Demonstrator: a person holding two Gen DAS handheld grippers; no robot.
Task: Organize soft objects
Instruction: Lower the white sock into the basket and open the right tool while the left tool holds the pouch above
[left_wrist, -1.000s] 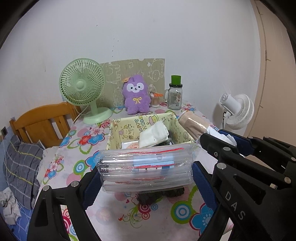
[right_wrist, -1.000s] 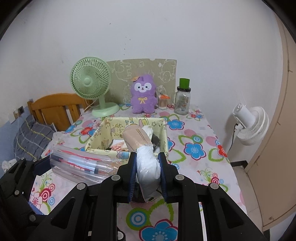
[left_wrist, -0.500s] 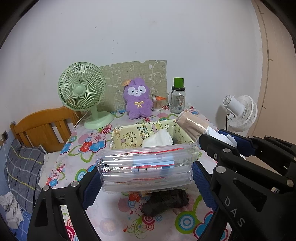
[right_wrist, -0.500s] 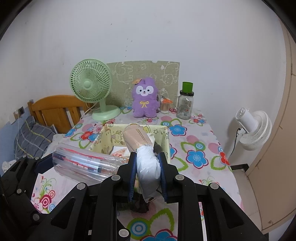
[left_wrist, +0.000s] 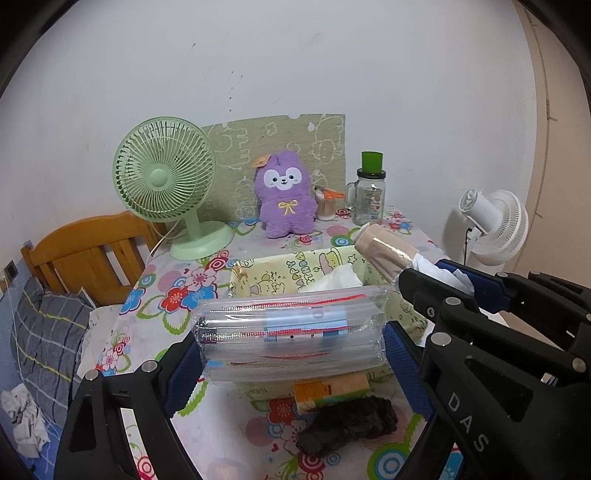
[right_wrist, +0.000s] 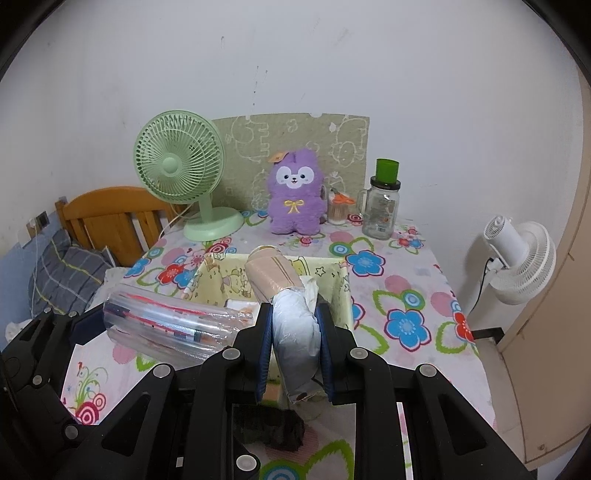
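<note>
My left gripper (left_wrist: 291, 347) is shut on a clear plastic pack (left_wrist: 291, 332) with red and blue print, held above the near side of a yellow cartoon fabric box (left_wrist: 295, 264). The pack also shows in the right wrist view (right_wrist: 173, 326). My right gripper (right_wrist: 295, 332) is shut on a beige roll in a white plastic wrap (right_wrist: 291, 317), held over the box (right_wrist: 341, 295); the roll also shows in the left wrist view (left_wrist: 384, 254). A white cloth (left_wrist: 332, 282) lies in the box. A dark fuzzy item (left_wrist: 347, 424) and an orange block (left_wrist: 321, 393) lie on the table below.
On the floral tablecloth (right_wrist: 399, 280) at the back stand a green fan (right_wrist: 181, 170), a purple plush (right_wrist: 295, 192), a glass jar with green lid (right_wrist: 382, 206) and a small cup (right_wrist: 338, 208). A wooden headboard (right_wrist: 110, 218) is left, a white fan (right_wrist: 517, 254) right.
Both grippers have drawn back and up from the box with their loads. The dark fuzzy item and the orange block have come into view below the pack.
</note>
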